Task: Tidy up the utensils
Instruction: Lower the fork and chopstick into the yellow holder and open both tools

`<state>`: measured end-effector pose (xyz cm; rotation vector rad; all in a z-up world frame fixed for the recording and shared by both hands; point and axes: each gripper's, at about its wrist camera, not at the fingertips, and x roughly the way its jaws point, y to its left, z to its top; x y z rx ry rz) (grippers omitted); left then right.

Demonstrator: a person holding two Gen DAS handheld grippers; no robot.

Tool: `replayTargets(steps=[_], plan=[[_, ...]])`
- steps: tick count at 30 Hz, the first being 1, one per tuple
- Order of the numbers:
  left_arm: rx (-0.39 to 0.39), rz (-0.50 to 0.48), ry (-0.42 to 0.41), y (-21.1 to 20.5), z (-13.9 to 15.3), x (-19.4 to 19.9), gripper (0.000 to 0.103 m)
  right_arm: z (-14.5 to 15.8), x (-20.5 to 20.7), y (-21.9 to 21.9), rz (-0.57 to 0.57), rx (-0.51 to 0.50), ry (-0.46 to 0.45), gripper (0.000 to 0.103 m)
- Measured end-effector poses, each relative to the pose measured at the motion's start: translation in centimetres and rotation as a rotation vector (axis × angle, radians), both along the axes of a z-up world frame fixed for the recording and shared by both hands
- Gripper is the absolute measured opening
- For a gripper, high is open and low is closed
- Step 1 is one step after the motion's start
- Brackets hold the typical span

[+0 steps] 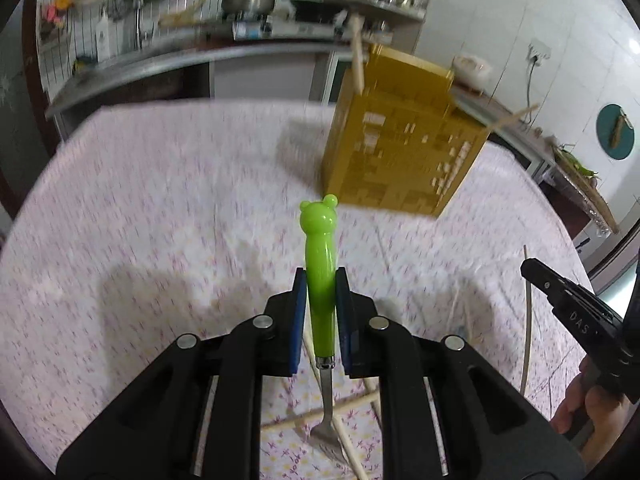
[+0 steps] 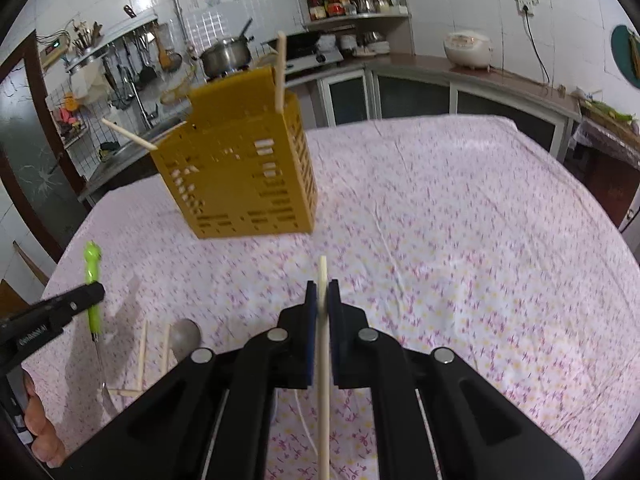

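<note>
Clamping the green fork mid-handle, the left gripper jaws are closed; the right gripper jaws pinch 1 chopstick.

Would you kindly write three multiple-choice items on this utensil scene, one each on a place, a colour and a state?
1. Where does the spoon lie?
A. in the holder
B. on the tablecloth
C. in a gripper

2. What colour is the fork handle?
A. green
B. red
C. blue

3. What is the right gripper doing?
A. hanging open
B. gripping the fork
C. gripping a chopstick

Answers:
1 B, it rests flat on the tablecloth beside loose chopsticks.
2 A, the bear-headed handle in the left gripper is bright green.
3 C, its fingers close on a pale chopstick, short of the yellow holder.
</note>
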<state>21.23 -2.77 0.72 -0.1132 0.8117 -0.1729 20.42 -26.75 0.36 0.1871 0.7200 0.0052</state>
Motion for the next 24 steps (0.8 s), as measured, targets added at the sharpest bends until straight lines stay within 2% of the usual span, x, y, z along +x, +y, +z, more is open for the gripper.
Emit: replayTargets(steps=[7, 15, 24], plan=[[-0.001, -0.019, -0.097, -0.3, 2.8, -0.1, 0.013, 2.6, 0.1, 0.4, 0.011, -0.013, -0.08, 0.006], [-0.012, -0.056, -0.152, -0.4, 5.3, 0.1, 0.013, 6.3, 0.4, 0.6, 0.005, -0.042, -0.192, 0.006], [-0.011, -0.06, -0.183, 0.0, 7.8, 0.4, 0.012, 8.9, 0.9, 0.8, 0.008, -0.037, -0.262, 0.006]])
